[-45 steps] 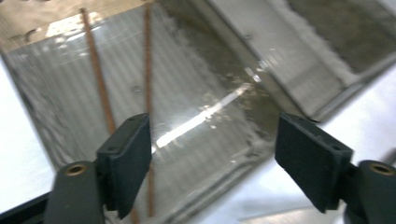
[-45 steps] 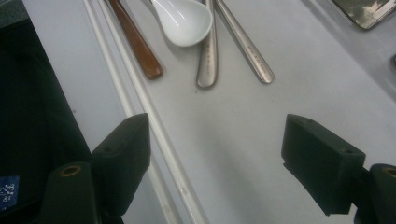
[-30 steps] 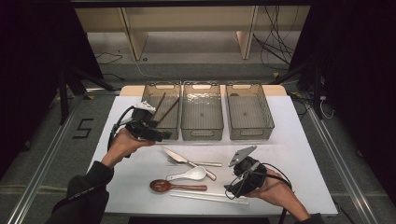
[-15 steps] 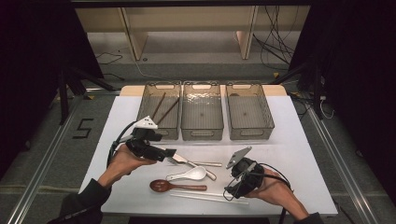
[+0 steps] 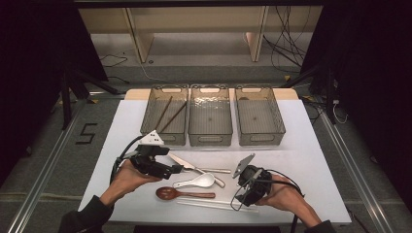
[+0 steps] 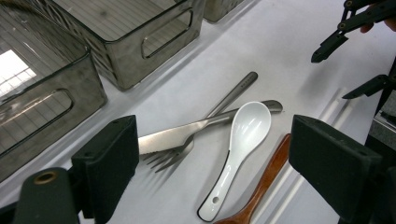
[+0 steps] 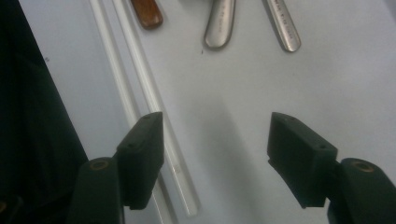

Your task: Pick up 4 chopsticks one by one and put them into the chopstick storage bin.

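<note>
A knife [image 5: 180,162], a fork [image 5: 214,170], a white ceramic spoon [image 5: 199,181], a brown wooden spoon [image 5: 170,193] and a pair of clear chopsticks [image 5: 214,204] lie on the white table's near half. My left gripper [image 5: 177,170] is open, low over the knife blade. In its own view the knife [image 6: 177,135] and white spoon [image 6: 245,130] lie between its wide jaws [image 6: 224,154], untouched. My right gripper [image 5: 241,196] is open over the chopsticks' right end. Its jaws [image 7: 219,149] have just been closing. One chopstick [image 7: 140,70] runs just inside the left jaw, and no pad presses it.
Three clear bins stand in a row at the table's far side: left [image 5: 150,127], middle [image 5: 210,138], right [image 5: 260,138]. Two brown chopsticks [image 5: 167,114] lie in the left bin. The table's front edge runs close behind the clear chopsticks.
My left gripper has come from beside the left bin toward me and to the right, over the cutlery. The right hand has stayed in place.
</note>
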`<state>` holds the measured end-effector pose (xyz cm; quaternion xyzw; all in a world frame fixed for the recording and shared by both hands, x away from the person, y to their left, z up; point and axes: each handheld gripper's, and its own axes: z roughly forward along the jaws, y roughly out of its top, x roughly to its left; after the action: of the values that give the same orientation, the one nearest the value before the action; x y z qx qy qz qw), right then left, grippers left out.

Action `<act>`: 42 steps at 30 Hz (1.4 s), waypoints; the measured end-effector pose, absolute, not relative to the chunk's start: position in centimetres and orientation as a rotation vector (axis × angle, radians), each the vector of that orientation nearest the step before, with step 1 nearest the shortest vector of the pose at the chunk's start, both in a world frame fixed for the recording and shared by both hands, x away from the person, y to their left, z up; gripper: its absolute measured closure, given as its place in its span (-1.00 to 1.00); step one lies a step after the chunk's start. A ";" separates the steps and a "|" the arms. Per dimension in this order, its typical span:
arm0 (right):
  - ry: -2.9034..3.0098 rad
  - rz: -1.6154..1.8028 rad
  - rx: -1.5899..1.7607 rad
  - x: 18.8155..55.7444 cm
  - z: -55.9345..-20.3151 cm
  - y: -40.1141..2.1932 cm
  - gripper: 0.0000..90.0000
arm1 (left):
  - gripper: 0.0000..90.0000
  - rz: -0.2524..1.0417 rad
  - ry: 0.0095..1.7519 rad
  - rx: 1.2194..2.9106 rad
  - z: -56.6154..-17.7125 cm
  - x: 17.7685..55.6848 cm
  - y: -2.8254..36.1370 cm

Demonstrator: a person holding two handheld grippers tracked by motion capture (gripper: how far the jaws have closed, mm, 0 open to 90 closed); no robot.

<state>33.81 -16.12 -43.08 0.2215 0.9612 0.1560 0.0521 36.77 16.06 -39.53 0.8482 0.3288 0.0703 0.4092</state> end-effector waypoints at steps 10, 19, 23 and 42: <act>3.000 0.411 0.552 33.3 -43.5 -15.9 0.13 | -0.65 0.185 0.806 2.156 -39.8 35.8 16.1; 3.048 0.321 0.452 32.8 -44.1 -15.4 0.36 | -0.65 0.189 0.804 2.159 -39.9 35.3 16.1; 3.062 0.280 0.406 32.7 -44.4 -15.2 0.44 | -0.65 0.193 0.801 2.158 -40.0 35.1 16.1; 3.099 0.164 0.276 32.8 -45.4 -14.5 0.81 | -0.65 0.194 0.802 2.168 -40.1 35.2 16.2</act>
<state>32.76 -14.52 -45.38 0.0884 0.9946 0.0527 0.0130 35.18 16.19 -40.12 0.8567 0.3171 0.0765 0.3996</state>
